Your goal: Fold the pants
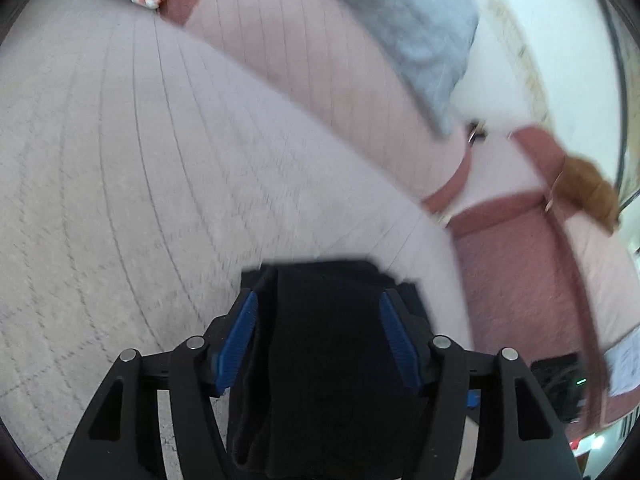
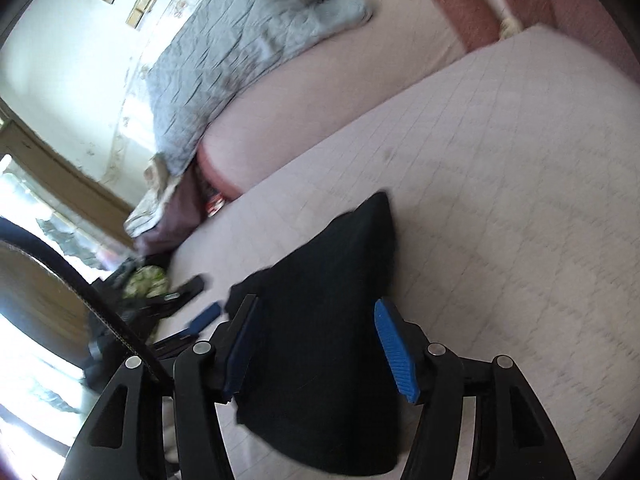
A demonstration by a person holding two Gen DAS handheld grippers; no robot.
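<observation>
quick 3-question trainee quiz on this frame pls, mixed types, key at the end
1. True or false: black pants fabric lies between the fingers of the left gripper.
2. In the right wrist view, what lies on the far pink mattress? A) grey quilt B) red towel C) cardboard box
3. Fill in: the pads on the right gripper are coloured ____.

Key: 1 true; 2 A, the grey quilt; 3 blue.
</observation>
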